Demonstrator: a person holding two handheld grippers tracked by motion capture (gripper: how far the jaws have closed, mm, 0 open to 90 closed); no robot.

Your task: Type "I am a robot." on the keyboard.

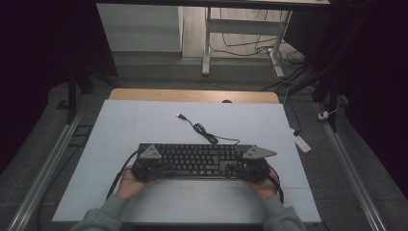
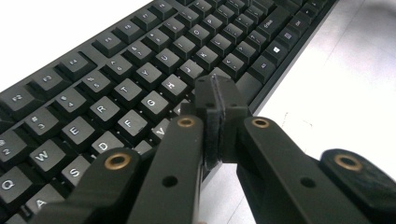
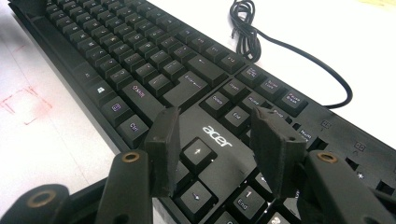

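1. High view: a black keyboard (image 1: pixel 197 160) lies across the white tabletop (image 1: pixel 144 125), toward the person's side. Its cable (image 1: pixel 204 131) runs in loose coils up the tabletop to a USB plug. The left tool (image 1: pixel 161 168) sits at the keyboard's left end and the right tool (image 1: pixel 233 166) at its right end, each held in a hand with a grey sleeve behind it. Faint red marks show on the tabletop just in front of the keyboard.

2. Left gripper view: the left tool (image 2: pixel 217 100) is clenched, pads pressed flat together with nothing between them, above the keyboard's (image 2: pixel 140 79) front edge near the bottom letter row. White legends read Q, W, E, R, T, A, S, D, G and H; a Windows logo key sits farther along the front row.

3. Right gripper view: the right tool (image 3: pixel 217 135) is released, jaws apart and gripping nothing, hovering over the arrow keys. Between the jaws the keyboard (image 3: pixel 140 60) bears the white word "acer". Legible keys include Ctrl, End, Home and Delete. The coiled cable (image 3: pixel 247 28) lies on the tabletop beyond.
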